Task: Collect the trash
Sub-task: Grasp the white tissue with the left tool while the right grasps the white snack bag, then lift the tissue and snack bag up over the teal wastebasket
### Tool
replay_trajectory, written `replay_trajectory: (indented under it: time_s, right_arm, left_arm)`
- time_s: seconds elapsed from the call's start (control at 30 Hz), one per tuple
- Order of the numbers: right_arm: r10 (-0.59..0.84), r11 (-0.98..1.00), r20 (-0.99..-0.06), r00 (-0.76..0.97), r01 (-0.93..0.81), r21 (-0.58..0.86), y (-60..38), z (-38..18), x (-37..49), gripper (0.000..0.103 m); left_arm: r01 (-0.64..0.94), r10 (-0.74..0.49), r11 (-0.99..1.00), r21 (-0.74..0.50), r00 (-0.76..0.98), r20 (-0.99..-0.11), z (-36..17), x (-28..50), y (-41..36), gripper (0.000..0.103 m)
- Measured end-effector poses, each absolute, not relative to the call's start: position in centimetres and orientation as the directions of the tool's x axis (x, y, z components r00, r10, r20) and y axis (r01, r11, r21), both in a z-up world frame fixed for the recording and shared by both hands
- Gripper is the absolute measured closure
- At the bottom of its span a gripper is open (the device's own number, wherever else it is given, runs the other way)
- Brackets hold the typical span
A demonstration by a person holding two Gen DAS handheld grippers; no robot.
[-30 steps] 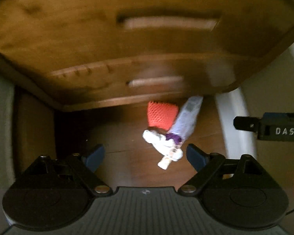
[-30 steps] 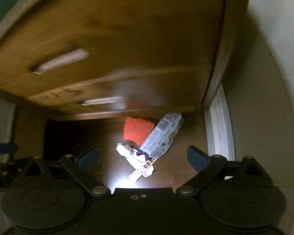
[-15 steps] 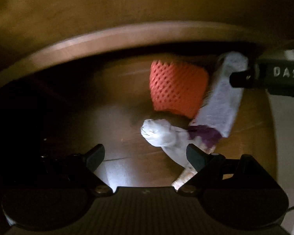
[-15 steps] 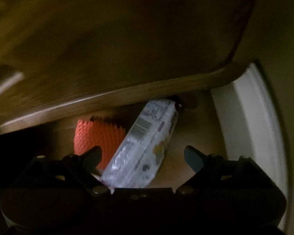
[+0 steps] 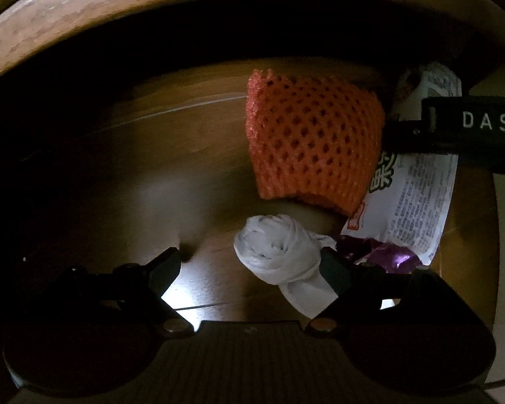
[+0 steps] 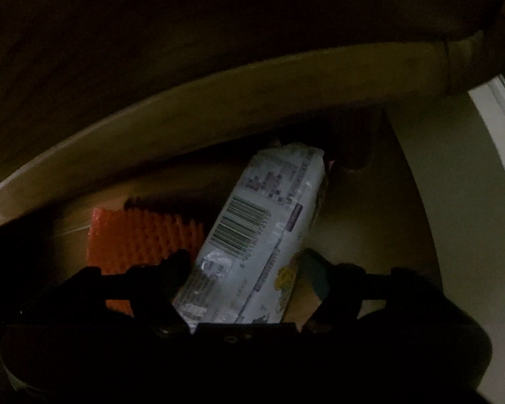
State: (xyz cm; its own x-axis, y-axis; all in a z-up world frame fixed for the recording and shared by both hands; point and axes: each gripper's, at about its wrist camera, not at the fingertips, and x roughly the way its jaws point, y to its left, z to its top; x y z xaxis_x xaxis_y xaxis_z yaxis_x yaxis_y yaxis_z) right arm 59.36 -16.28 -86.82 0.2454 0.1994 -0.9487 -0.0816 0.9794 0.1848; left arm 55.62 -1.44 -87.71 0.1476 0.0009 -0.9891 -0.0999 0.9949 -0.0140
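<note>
An orange foam net (image 5: 313, 141) lies on the wooden floor under the cabinet's edge. A twisted white tissue wad (image 5: 279, 252) lies just in front of it, with a purple foil scrap (image 5: 383, 256) beside it. A white printed snack wrapper (image 5: 417, 198) lies at the right. My left gripper (image 5: 249, 266) is open, its right finger against the tissue wad. My right gripper (image 6: 249, 269) is open, its fingers on either side of the snack wrapper (image 6: 262, 232). The net (image 6: 141, 235) shows to its left. The right gripper's finger (image 5: 454, 128) crosses the left wrist view.
The wooden cabinet's bottom edge (image 5: 219, 6) hangs low over the trash, with a dark gap beneath. A white baseboard (image 6: 498, 175) and pale wall run along the right. The floor (image 5: 171, 175) is lit by a bright patch near my left gripper.
Both grippers have moved down and forward toward the trash pile under the cabinet. The drawers have left view. The right gripper now straddles the snack wrapper.
</note>
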Motion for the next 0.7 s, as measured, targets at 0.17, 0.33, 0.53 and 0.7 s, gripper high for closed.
replay_trajectory:
  time_s: [0.17,0.33,0.53,0.7]
  right_arm:
    - [0.222,0.975,-0.941,0.257,-0.090,0.205,-16.4,-86.4,58.9,0.050]
    - [0.219,0.972,-0.943,0.249,-0.135,0.190,-16.4,-85.0,58.3,0.055]
    - [0.232,0.956,-0.947,0.224,-0.232,0.179,-16.9,-81.9,56.4,0.058]
    - [0.246,0.945,-0.948,0.201,-0.268,0.189,-17.7,-79.1,54.1,0.058]
  left_arm:
    - [-0.127,-0.056,0.989,-0.072,0.129,-0.990,-87.5,55.9,-1.1,0.065]
    - [-0.128,-0.061,0.989,-0.077,0.124,-0.990,-85.9,55.8,-1.3,0.072]
    - [-0.144,-0.073,0.985,-0.095,0.148,-0.986,-82.8,54.9,-0.6,0.079]
    - [-0.149,-0.074,0.984,-0.100,0.174,-0.982,-78.5,52.7,-0.1,0.080]
